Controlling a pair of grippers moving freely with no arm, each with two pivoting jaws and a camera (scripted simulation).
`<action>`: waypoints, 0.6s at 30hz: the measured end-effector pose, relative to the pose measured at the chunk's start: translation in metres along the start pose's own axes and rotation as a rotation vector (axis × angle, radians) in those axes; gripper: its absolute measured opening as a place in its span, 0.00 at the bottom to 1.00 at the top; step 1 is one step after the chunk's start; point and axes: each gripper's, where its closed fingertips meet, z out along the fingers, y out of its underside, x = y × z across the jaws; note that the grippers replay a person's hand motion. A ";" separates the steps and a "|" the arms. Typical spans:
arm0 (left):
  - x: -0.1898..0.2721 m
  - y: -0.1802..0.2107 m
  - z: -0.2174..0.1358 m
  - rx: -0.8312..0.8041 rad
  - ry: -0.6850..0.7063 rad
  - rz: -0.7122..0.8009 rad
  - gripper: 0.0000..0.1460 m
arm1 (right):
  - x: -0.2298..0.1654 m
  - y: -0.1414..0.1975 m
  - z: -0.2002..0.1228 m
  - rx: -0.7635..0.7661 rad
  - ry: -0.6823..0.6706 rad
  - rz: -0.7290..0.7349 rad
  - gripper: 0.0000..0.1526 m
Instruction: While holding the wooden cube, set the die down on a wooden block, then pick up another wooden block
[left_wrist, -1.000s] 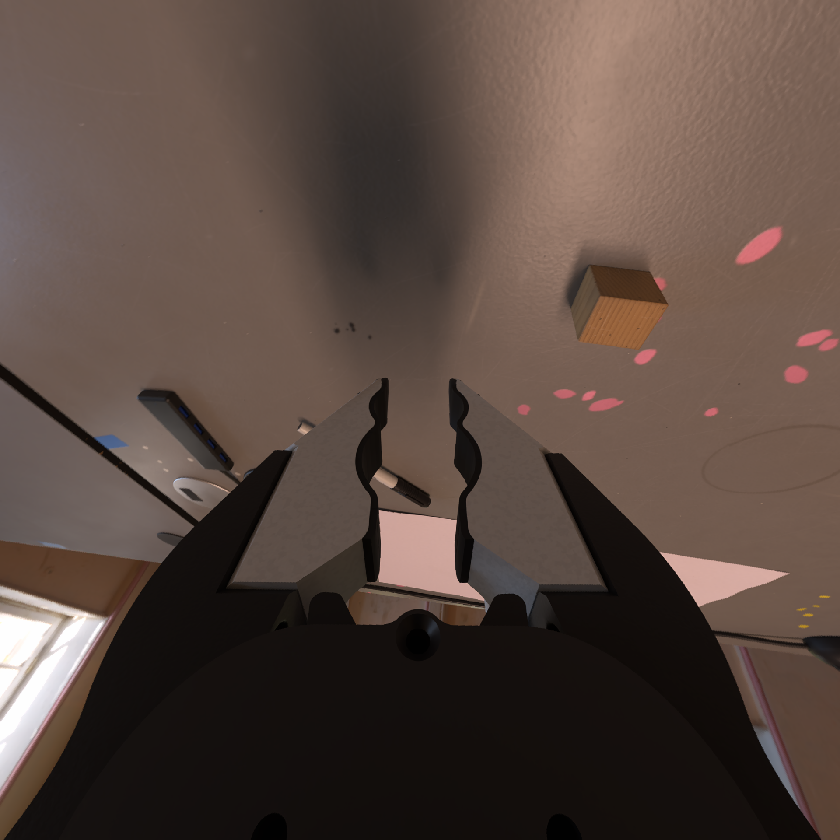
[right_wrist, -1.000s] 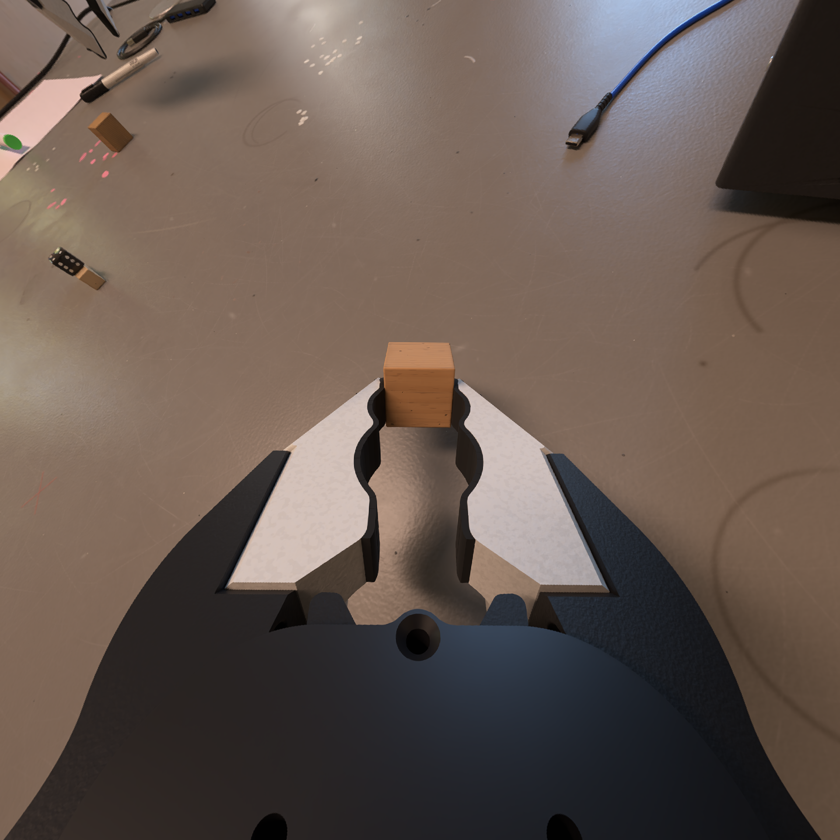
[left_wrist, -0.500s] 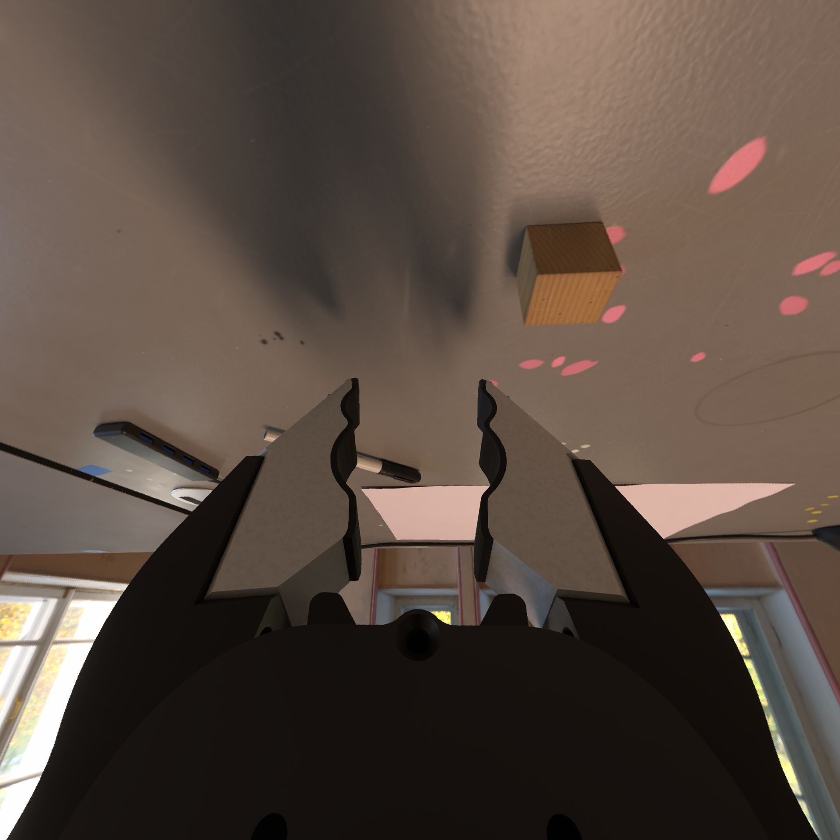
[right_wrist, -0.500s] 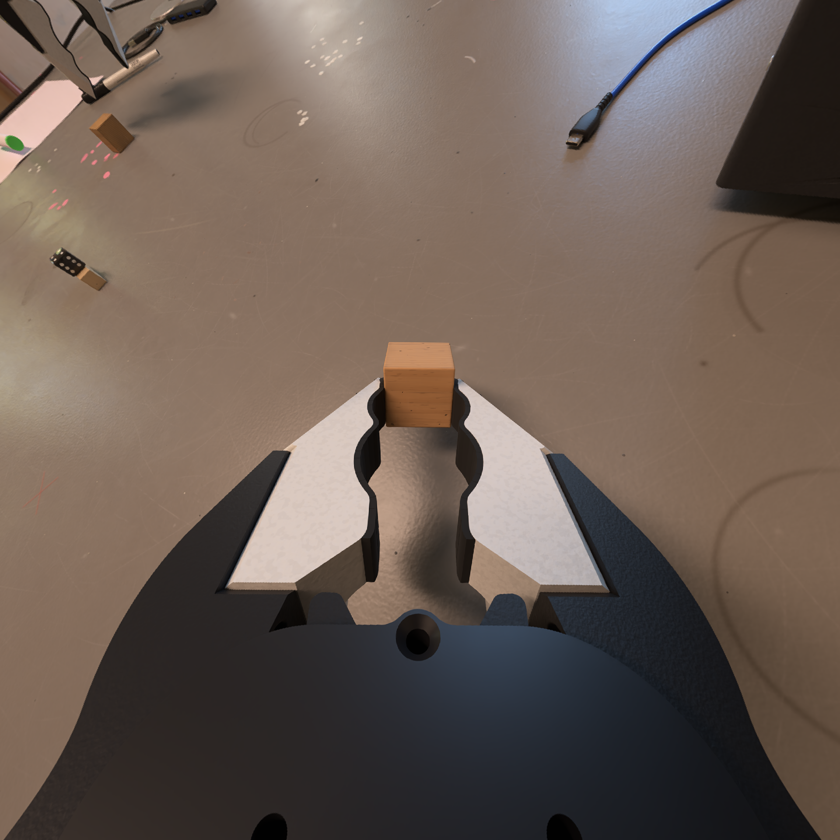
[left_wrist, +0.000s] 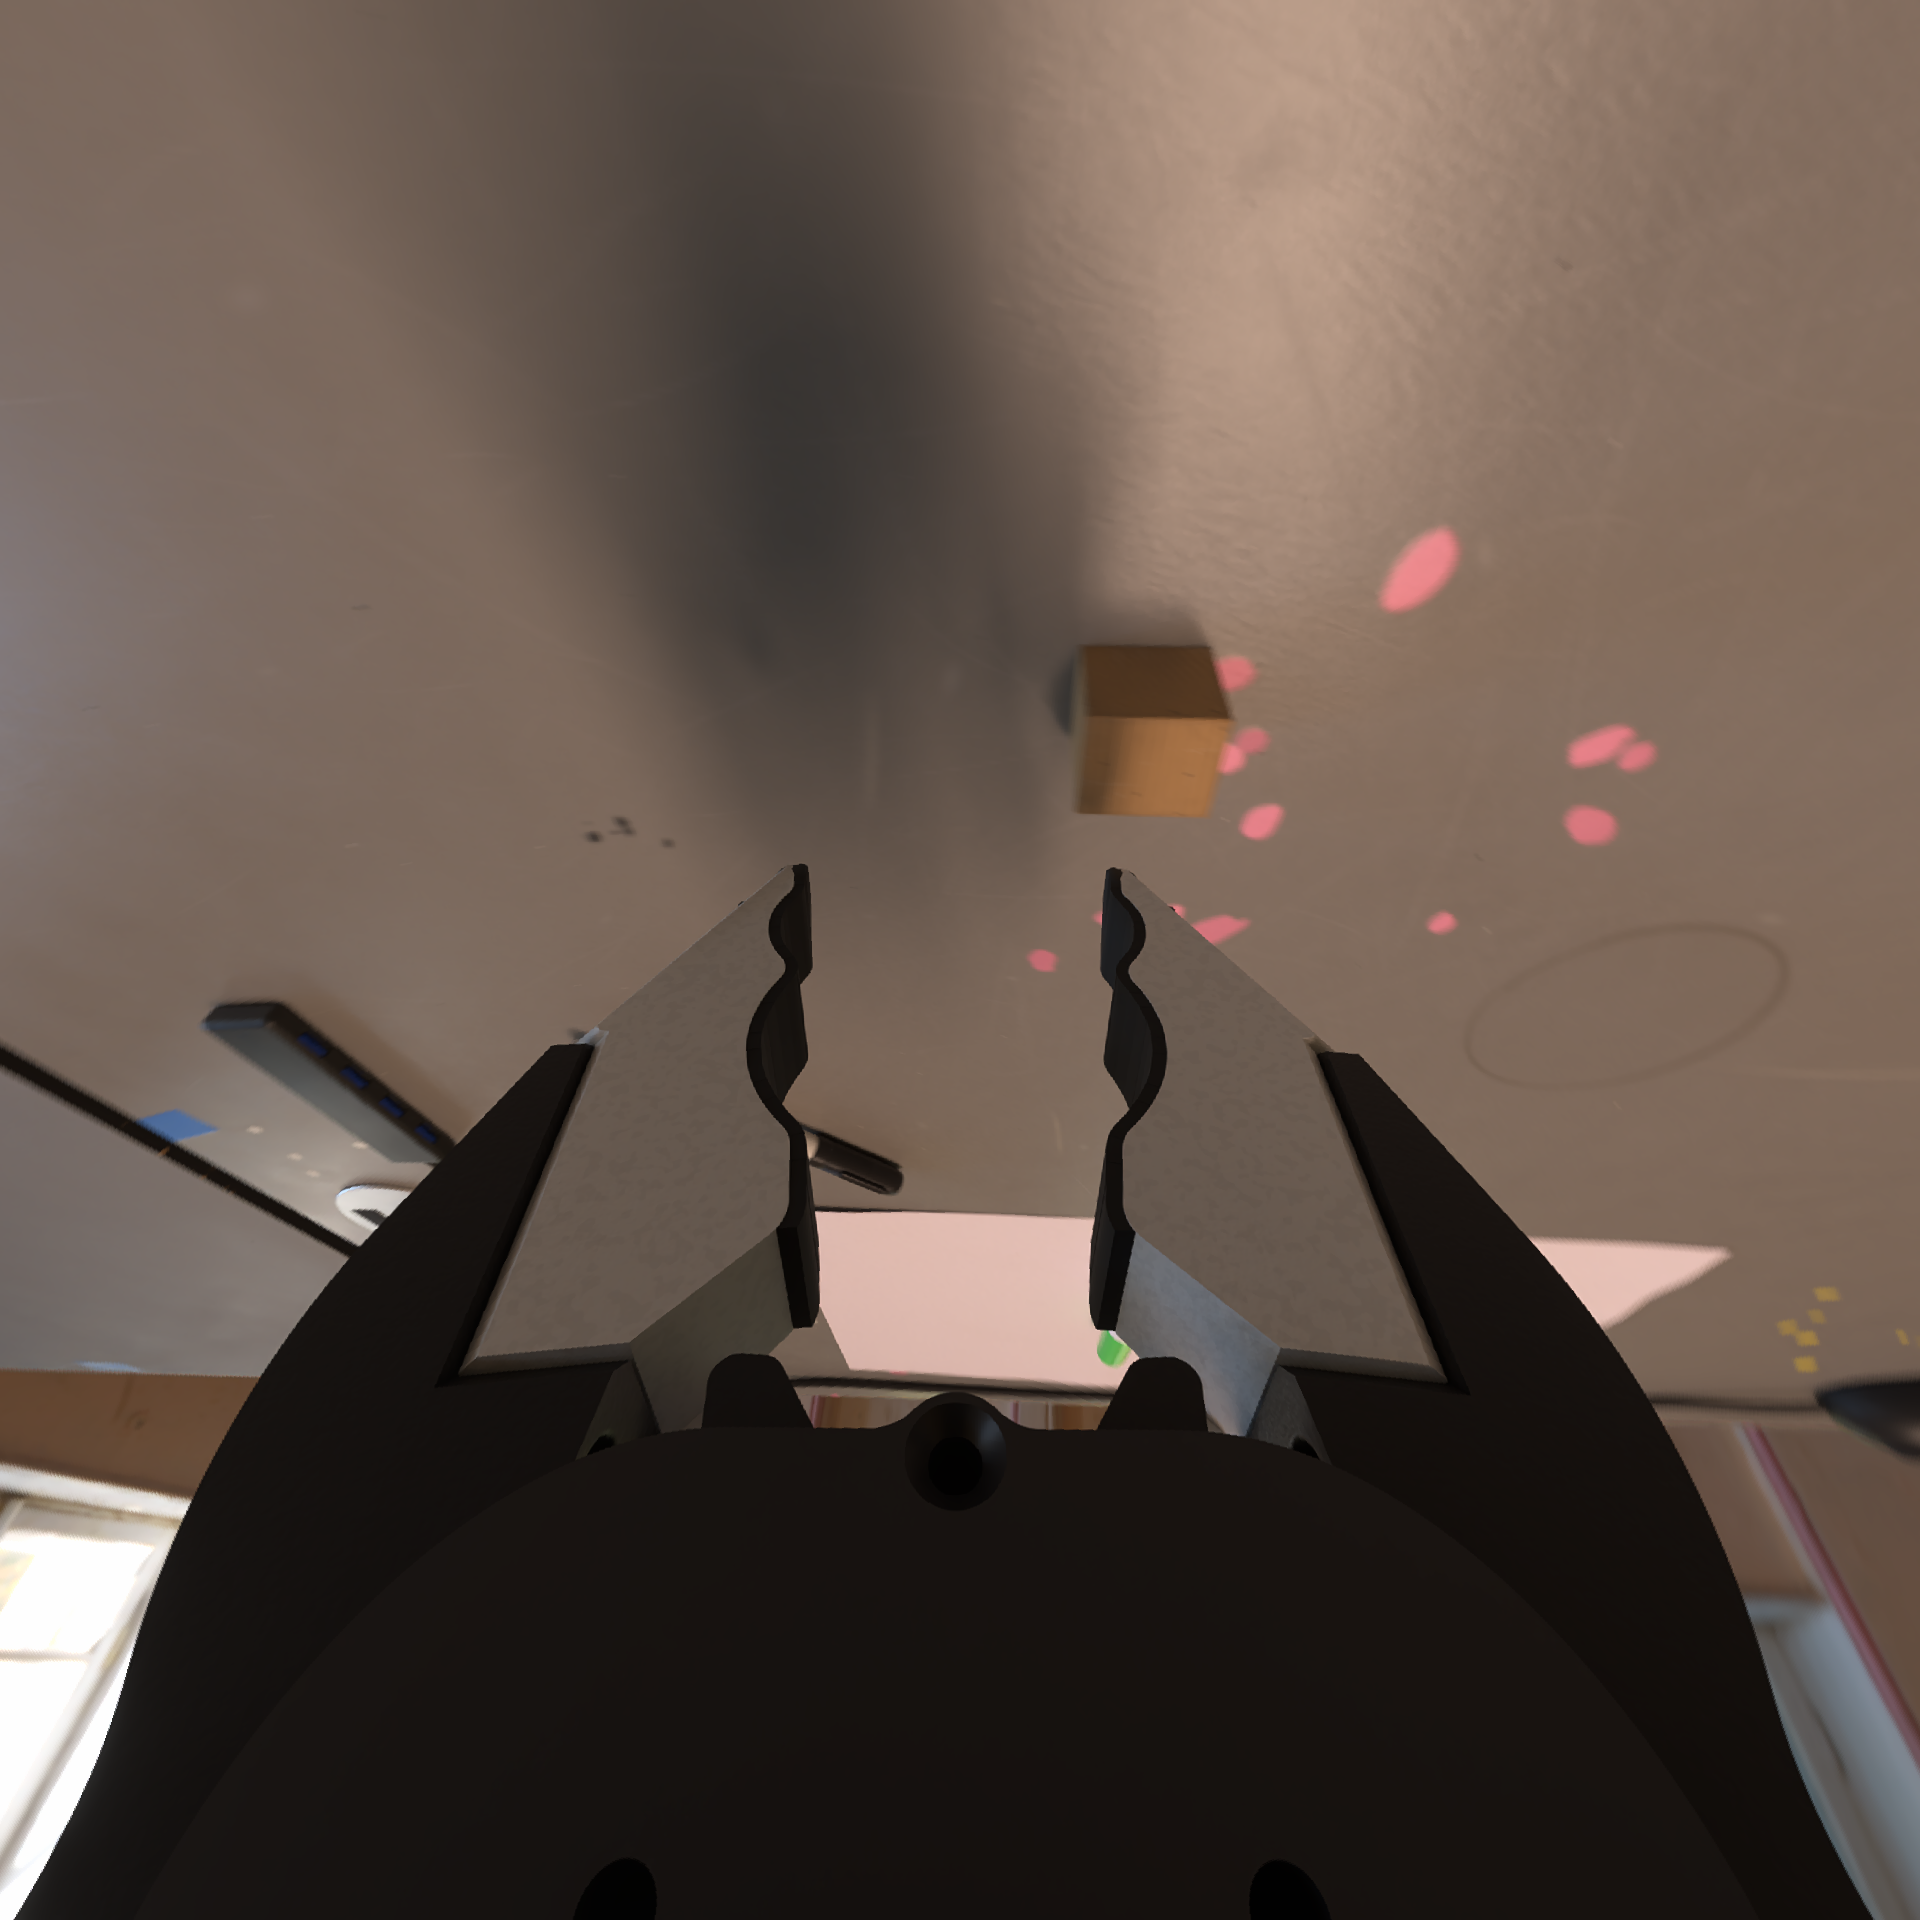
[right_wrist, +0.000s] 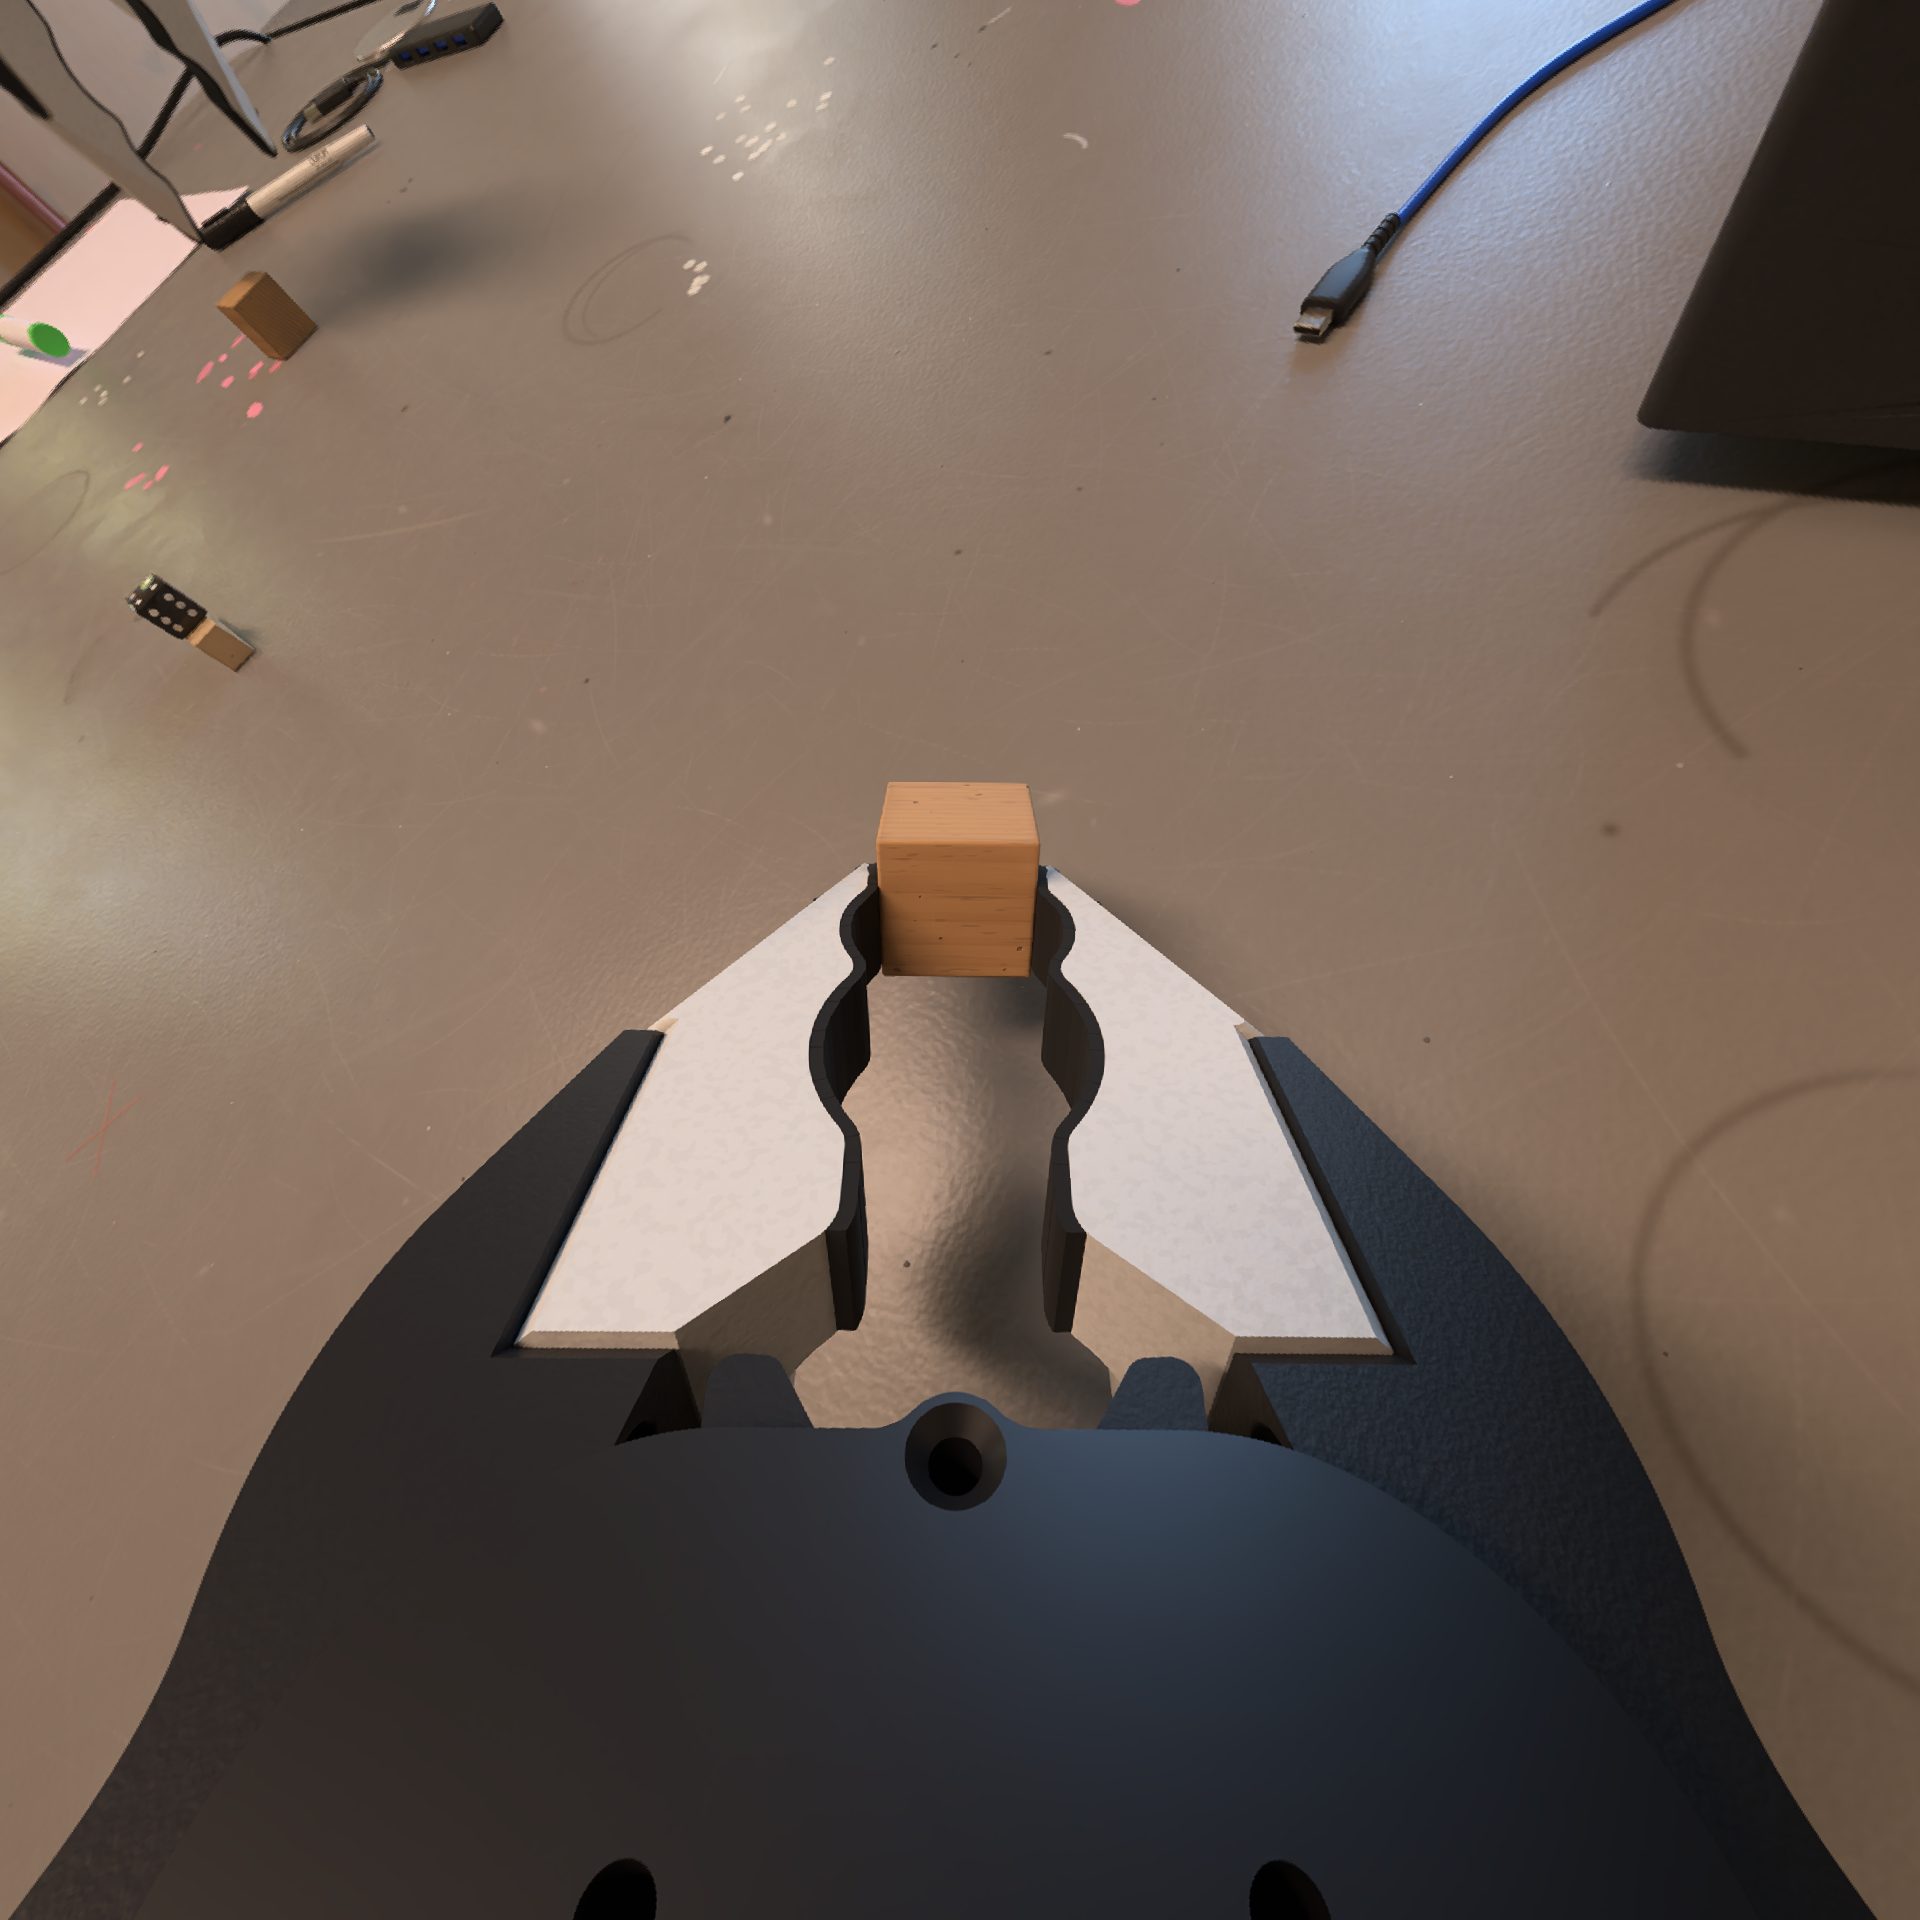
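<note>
Cube (right_wrist: 957, 878), orange-brown wood, pinched at right tool (right_wrist: 957, 883) tips. Left tool (left_wrist: 954, 883) spread, empty. Marker (left_wrist: 854, 1166) half hidden behind finger.

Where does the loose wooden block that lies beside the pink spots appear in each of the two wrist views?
Left wrist view: the loose wooden block sits right of centre, just beyond the open left claw, pink spots to its right.
Right wrist view: the same block lies far off in the upper left corner.
Shared landmark: the black marker pen next to the pink sheet.
</note>
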 end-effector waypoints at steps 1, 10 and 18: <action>0.008 0.002 0.002 -0.022 0.027 0.022 0.39 | 0.000 0.000 0.000 0.000 0.001 -0.001 0.18; 0.037 -0.009 0.024 -0.027 0.127 0.065 0.40 | 0.000 0.000 0.000 0.003 0.004 -0.008 0.18; 0.038 -0.008 0.026 -0.029 0.101 0.005 0.25 | 0.000 -0.001 -0.001 0.006 0.001 -0.005 0.18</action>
